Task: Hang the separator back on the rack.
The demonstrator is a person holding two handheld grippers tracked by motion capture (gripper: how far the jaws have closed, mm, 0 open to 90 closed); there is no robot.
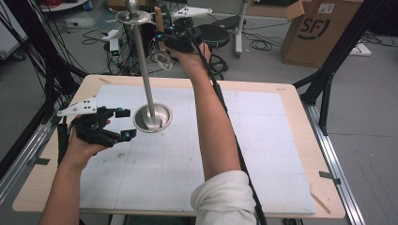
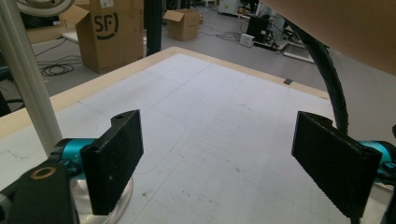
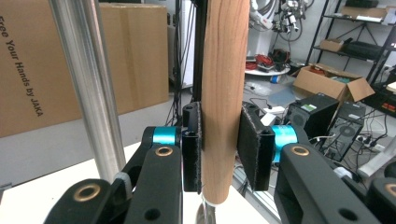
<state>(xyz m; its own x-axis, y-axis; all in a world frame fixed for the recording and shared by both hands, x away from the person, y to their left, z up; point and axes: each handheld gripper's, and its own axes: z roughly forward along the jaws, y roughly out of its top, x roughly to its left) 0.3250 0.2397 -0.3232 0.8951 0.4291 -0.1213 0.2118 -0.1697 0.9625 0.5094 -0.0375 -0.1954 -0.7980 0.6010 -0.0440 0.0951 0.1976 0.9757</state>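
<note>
While the big pale wood table [image 1: 291, 101] w/ its white mat sits under it all, the tall shiny metal stand [image 1: 145, 79] w/ a round base waits. The right gripper [image 3: 223, 149] is squeezed on a brown wood-handled tool [image 3: 224, 88], up near the stand's top. Looks like the hang-it-up step; next, prob. lift & hook. The left gripper [image 1: 123, 124] has its jaws wide apart, nothing inside, beside the base.

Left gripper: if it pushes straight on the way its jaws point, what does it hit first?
Probably nothing close. The open left gripper points across the bare white gridded mat; the silver stand's round base and upright pole sit just off to one side. Depth is uncertain.
</note>
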